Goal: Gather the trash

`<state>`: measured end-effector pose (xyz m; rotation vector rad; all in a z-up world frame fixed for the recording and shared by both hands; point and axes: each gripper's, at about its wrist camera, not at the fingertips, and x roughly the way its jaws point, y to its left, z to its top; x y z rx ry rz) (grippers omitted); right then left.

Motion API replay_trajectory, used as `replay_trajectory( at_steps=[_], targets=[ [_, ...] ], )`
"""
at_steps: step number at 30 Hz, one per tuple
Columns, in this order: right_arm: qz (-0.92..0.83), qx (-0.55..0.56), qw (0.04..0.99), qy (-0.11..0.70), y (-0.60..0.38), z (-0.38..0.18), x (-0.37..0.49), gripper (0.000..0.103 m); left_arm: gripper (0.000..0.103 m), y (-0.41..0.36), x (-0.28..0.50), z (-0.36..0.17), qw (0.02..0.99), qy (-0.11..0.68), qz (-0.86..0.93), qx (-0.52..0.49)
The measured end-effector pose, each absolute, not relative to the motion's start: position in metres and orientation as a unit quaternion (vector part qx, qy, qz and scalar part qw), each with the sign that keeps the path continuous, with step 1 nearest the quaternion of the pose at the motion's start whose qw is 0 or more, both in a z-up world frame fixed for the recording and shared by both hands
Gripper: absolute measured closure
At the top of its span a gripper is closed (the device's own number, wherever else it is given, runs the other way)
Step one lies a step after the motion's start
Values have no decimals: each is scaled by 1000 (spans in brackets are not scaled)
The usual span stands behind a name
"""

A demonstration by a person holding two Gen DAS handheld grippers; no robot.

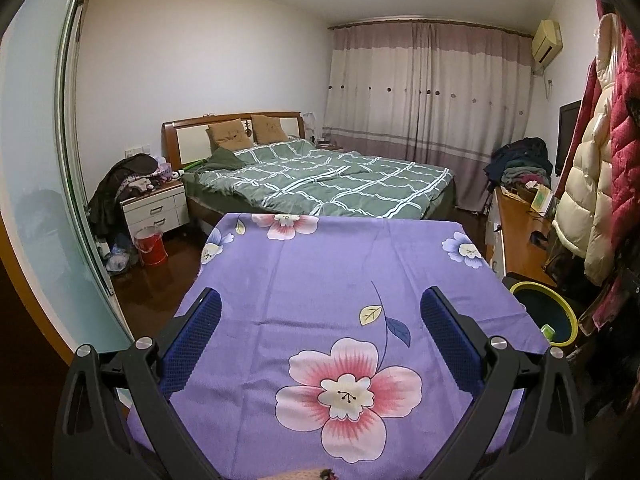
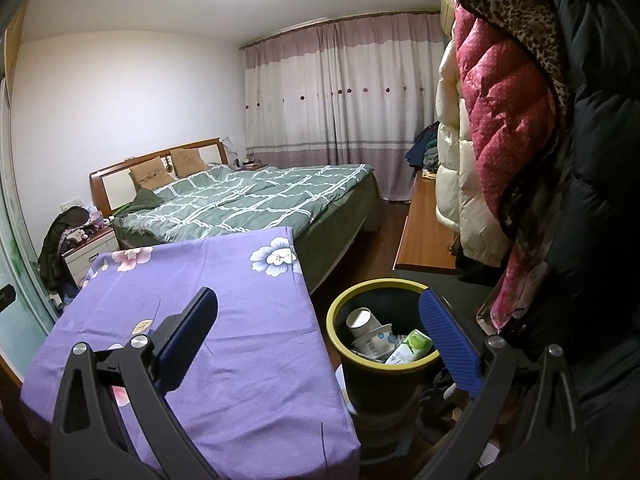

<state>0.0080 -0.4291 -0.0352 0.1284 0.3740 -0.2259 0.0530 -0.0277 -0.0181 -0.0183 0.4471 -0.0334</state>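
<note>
My left gripper (image 1: 320, 320) hovers spread and empty above the purple floral tablecloth (image 1: 320, 256), which shows no litter. My right gripper (image 2: 318, 320), likewise spread, hangs near the yellow-rimmed bin (image 2: 340, 344). The collected trash lies inside: a paper cup (image 2: 362, 320) with its mouth tilted up-left, and a green-capped bottle (image 2: 412, 346) whose long axis slopes up to the right.

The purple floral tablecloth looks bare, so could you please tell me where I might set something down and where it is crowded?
The whole purple floral tablecloth is free, from its far edge by the bed to the open left claw. Crowded spots: the trash bin beside the table's right edge, holding paper cups and a green bottle, and the nightstand, heaped with clothes.
</note>
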Motion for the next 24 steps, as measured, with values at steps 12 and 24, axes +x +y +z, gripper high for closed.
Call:
replay_trajectory(
  at_steps=[12,24],
  targets=[
    [-109,64,974,186,-426,-36,9,7,5,-37,57,-18,974,224,-20,-3],
    [-108,66,973,191,-424,-40,15,7,5,-36,63,-20,973,229,-23,0]
  ],
)
